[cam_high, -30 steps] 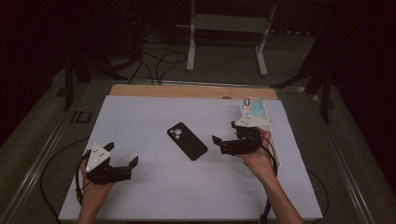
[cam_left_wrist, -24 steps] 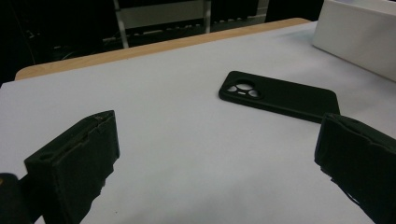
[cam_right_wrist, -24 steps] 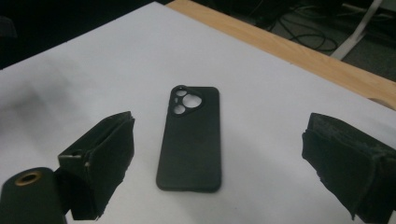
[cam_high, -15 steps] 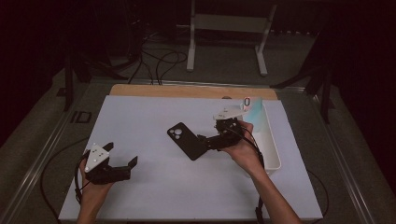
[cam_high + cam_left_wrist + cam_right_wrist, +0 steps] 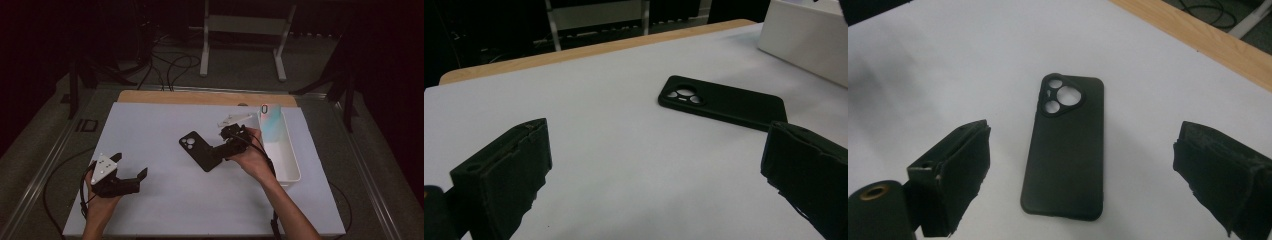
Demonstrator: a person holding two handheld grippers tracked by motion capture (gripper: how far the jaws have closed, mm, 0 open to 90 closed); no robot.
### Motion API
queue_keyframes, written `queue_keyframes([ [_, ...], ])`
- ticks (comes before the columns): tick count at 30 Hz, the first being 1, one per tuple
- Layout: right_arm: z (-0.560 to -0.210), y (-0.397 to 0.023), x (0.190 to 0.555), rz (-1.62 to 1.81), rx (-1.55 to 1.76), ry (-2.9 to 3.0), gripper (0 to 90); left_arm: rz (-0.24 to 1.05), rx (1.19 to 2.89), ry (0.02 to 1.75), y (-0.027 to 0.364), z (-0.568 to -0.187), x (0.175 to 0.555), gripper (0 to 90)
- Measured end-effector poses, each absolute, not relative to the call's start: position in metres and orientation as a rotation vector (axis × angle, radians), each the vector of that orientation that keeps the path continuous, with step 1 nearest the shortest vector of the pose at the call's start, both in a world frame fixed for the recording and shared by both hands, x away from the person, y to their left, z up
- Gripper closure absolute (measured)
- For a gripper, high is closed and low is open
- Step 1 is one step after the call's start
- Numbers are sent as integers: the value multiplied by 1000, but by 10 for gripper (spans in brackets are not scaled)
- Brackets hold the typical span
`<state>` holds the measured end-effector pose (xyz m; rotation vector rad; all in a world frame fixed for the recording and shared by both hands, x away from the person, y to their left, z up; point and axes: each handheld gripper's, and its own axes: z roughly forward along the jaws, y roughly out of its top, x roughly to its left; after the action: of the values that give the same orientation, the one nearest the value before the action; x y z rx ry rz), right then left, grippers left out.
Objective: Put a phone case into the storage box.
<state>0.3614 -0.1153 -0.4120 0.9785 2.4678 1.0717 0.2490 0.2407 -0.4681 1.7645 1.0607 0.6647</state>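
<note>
Across the wide white tabletop (image 5: 165, 130) with its strip of bare wood along the far edge, the work looks barely begun. To the right stands a long white rectangular plastic tray (image 5: 289, 167) with a pale green item upright at its far end; what that item is cannot be told. Near the table's middle lies the black rubbery phone case (image 5: 200, 150), flat, back up, camera cut-outs toward the far-left, not yet gripped or lifted. The right gripper (image 5: 220, 152) sits at the case's near-right end, its jaws spread wide and straddling it in the right gripper view (image 5: 1065, 145). Closing and picking up remain to be done. The left gripper (image 5: 132, 179) hovers well apart at the near-left, jaws wide, holding nothing.
</note>
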Motion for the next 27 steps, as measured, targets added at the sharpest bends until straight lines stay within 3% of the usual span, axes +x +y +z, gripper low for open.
queue_keyframes([
  [27, -442, -83, 382, 855, 979, 2634, 81, 656, 1771, 1060, 240, -469, 249, 4],
])
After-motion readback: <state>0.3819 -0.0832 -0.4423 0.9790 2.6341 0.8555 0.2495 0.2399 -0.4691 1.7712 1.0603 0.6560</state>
